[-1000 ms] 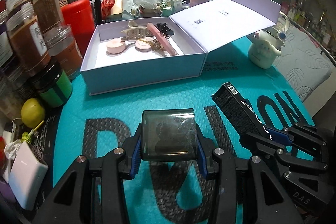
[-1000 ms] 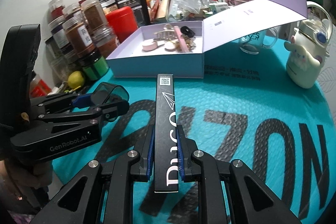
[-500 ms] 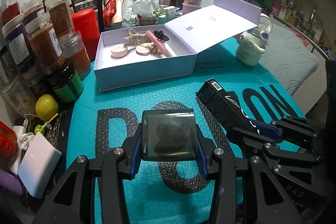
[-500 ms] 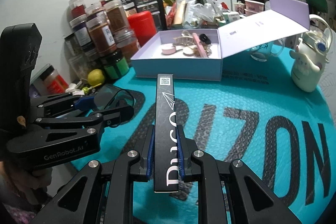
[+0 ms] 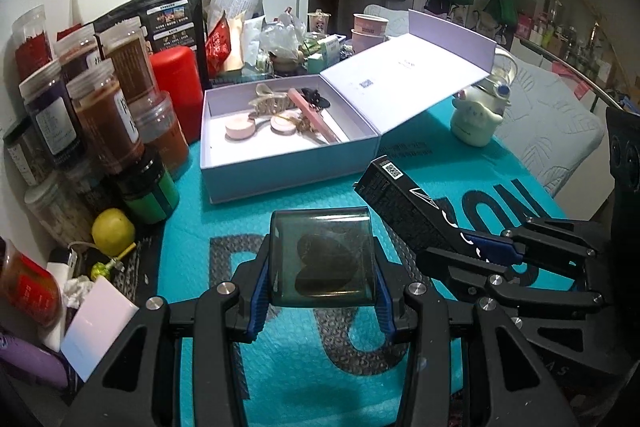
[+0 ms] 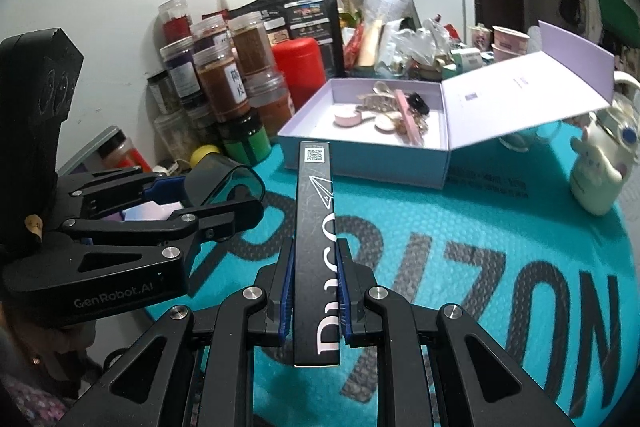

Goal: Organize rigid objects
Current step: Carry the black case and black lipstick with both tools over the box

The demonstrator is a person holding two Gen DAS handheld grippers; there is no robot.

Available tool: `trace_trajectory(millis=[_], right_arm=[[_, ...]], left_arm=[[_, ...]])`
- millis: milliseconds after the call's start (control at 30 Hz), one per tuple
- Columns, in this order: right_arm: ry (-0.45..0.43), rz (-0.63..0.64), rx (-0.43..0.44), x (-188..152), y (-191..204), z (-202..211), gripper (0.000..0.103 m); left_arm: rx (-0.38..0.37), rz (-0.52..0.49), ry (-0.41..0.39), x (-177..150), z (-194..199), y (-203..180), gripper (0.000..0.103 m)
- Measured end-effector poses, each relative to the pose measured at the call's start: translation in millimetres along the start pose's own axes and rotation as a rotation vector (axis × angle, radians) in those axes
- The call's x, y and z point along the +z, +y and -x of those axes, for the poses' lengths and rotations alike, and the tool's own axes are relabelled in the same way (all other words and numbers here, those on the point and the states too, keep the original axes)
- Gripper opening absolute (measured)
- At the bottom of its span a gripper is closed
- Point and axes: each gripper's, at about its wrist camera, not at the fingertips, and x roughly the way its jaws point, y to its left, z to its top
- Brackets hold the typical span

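Note:
My left gripper [image 5: 320, 263] is shut on a smoky translucent case [image 5: 321, 251] with a dark heart shape inside, held above the teal mat [image 5: 240, 203]. The case also shows in the right wrist view [image 6: 218, 183]. My right gripper [image 6: 314, 279] is shut on a long black box [image 6: 314, 227] with a QR code at its tip; the black box also shows in the left wrist view [image 5: 404, 203], to the right of the case. An open lilac box [image 5: 280, 163] with hair clips and pink compacts sits ahead, its lid [image 5: 404, 79] folded back to the right.
Spice jars [image 5: 104, 115], a red canister [image 5: 176, 83] and a yellow-green fruit [image 5: 113, 231] crowd the left. A white cartoon bottle [image 5: 476, 119] stands at the right. Bags and cups clutter the back behind the box. A white block [image 5: 96, 323] lies at the near left.
Both grippers have pulled back and risen from the lilac box, each still holding its object; the box now looks smaller and farther away.

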Motion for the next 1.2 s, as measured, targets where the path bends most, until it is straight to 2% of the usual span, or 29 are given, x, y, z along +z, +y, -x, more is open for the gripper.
trace_trajectory(millis=[567, 800, 1200], right_arm=[[-0.021, 0.034, 0.027, 49, -16, -18, 0.018], [-0.019, 0.045, 0.033, 66, -25, -28, 0.018], [-0.013, 0.052, 0.028, 90, -41, -49, 0.018]], left_arm=[[-0.008, 0.013, -0.026, 49, -21, 19, 0.043], [-0.035, 0.027, -0.017, 64, -33, 25, 0.043], [-0.036, 0.025, -0.011, 89, -56, 32, 0.043]])
